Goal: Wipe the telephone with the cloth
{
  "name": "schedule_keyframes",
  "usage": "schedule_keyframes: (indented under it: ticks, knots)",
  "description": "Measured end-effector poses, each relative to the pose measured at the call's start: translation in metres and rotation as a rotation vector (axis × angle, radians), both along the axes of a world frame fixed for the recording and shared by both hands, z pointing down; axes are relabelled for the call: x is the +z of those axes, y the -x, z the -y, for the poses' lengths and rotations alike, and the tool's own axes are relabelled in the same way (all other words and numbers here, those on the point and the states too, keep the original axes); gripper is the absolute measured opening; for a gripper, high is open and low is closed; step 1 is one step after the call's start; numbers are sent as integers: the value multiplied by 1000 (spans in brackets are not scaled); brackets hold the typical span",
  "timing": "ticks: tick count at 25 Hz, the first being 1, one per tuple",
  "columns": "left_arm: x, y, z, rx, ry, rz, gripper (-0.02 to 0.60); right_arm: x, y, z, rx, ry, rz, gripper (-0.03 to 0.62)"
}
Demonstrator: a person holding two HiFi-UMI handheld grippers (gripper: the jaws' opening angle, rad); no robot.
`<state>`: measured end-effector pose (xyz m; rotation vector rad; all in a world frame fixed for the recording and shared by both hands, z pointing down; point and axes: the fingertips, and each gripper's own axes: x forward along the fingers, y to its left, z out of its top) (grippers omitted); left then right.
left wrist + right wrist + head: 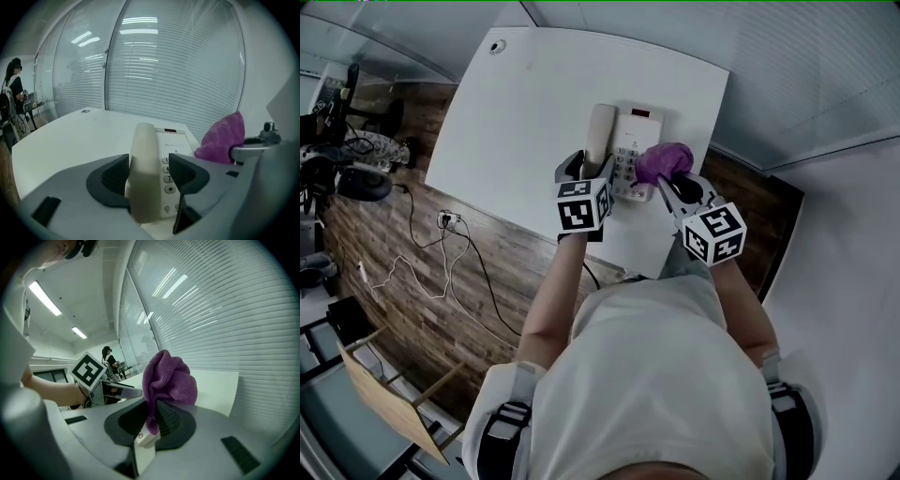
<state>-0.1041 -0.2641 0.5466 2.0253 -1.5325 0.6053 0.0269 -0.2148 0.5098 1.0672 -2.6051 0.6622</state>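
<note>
A cream telephone (637, 141) lies on the white table (525, 103), its handset (600, 136) resting in the cradle on its left side. My left gripper (587, 171) straddles the near end of the handset (144, 168). Its jaws stand apart, with a gap to the right pad (185, 171) through which the number keys show. My right gripper (677, 187) is shut on a bunched purple cloth (664, 161), held at the phone's right edge. In the right gripper view the cloth (168, 378) bulges above the pads (164, 416). The cloth (222, 138) also shows beside the phone base (177, 139).
The phone sits near the table's front right corner; the table edge runs just under my grippers. A round cable hole (497, 45) is at the far left corner. Cables (441, 234) trail over the wooden floor. Glass walls with blinds (154, 61) stand behind. A person (14, 89) stands far left.
</note>
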Motion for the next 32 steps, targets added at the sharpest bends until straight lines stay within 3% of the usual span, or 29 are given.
schedule_keyframes:
  ticks: [8,16,23,32]
  knots:
    - [24,3,20,-7,24,126,259,7,-11,5,23,13,6,46]
    - [22,1,21,-7,0,160,229,6,-14,7,39,17,10,46]
    - [19,2,15,-11,8,82,225,5,-11,3,39,5,7,46]
    - [-5,-7,-23,-1,-12,-107,225,-7,-17,-4,58,-31,-32,46]
